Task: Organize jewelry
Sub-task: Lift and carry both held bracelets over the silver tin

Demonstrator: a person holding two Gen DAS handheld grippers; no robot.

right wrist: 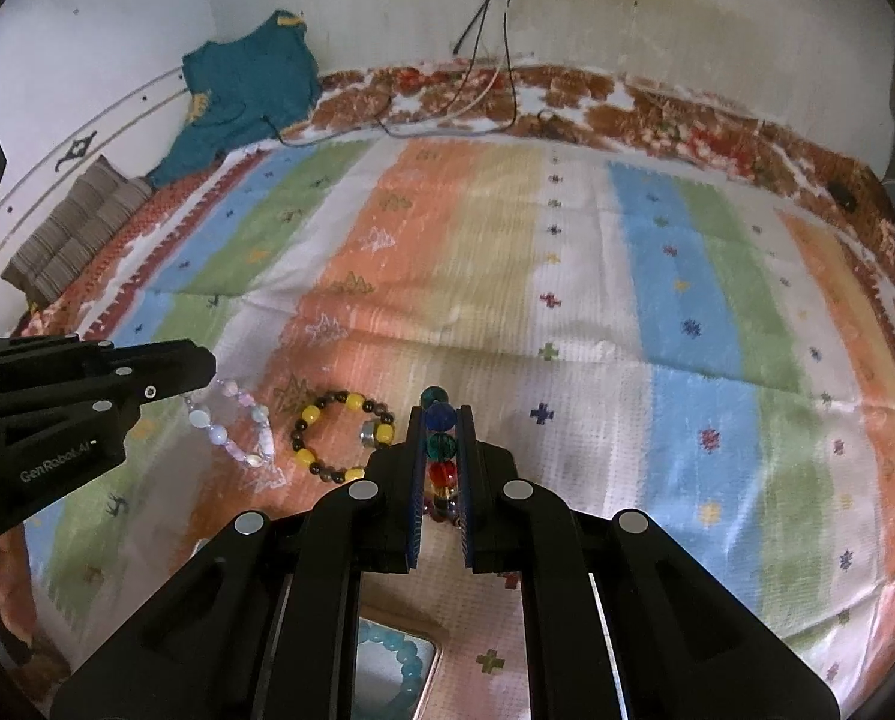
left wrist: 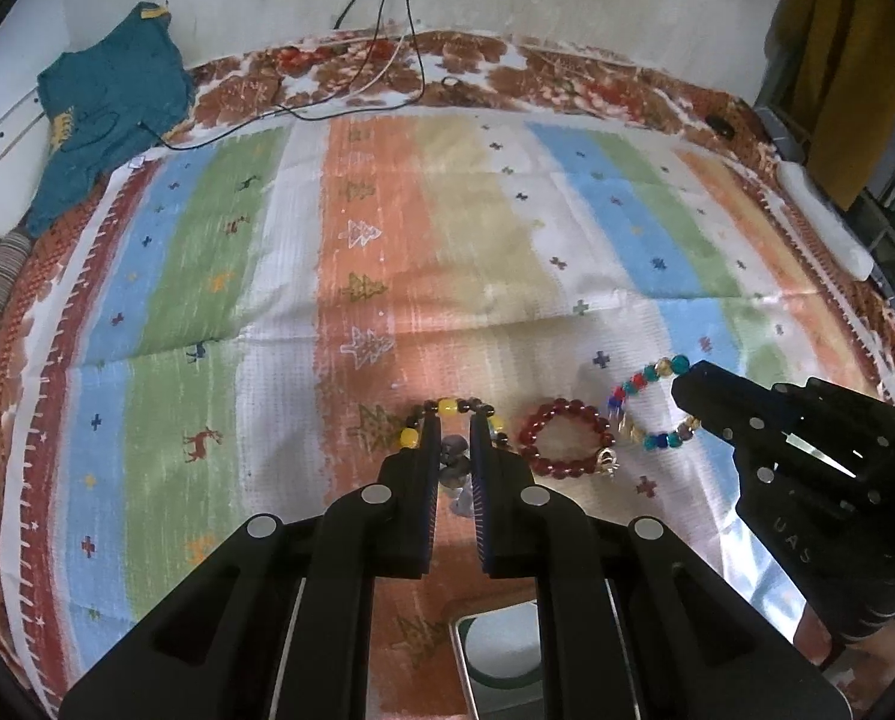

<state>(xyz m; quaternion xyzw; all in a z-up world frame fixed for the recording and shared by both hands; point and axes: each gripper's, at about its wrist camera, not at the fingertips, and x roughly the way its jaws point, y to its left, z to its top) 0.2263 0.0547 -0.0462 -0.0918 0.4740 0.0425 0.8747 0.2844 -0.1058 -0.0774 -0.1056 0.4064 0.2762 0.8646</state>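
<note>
So both claws are clamped tight, left gripper (left wrist: 453, 420) on the pale bracelet (right wrist: 231, 426) and right gripper (right wrist: 440, 411) on the multicolour bracelet (right wrist: 440, 441), each apparently just clear of the striped cloth (right wrist: 657, 300). Only the blue bracelet (right wrist: 408, 669) sits in the box (right wrist: 434, 660) so far. The yellow-black bracelet (right wrist: 342, 438) and red bracelet (left wrist: 561, 438) still lie out on the cloth, so I'd say it's early days.

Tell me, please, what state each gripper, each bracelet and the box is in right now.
Left gripper: shut on pale bracelet.
Right gripper: shut on multicolour bracelet.
Yellow-black bracelet: loose, flat on cloth.
Red bracelet: loose, flat on cloth.
Blue bracelet: inside box.
Box: open.
</note>
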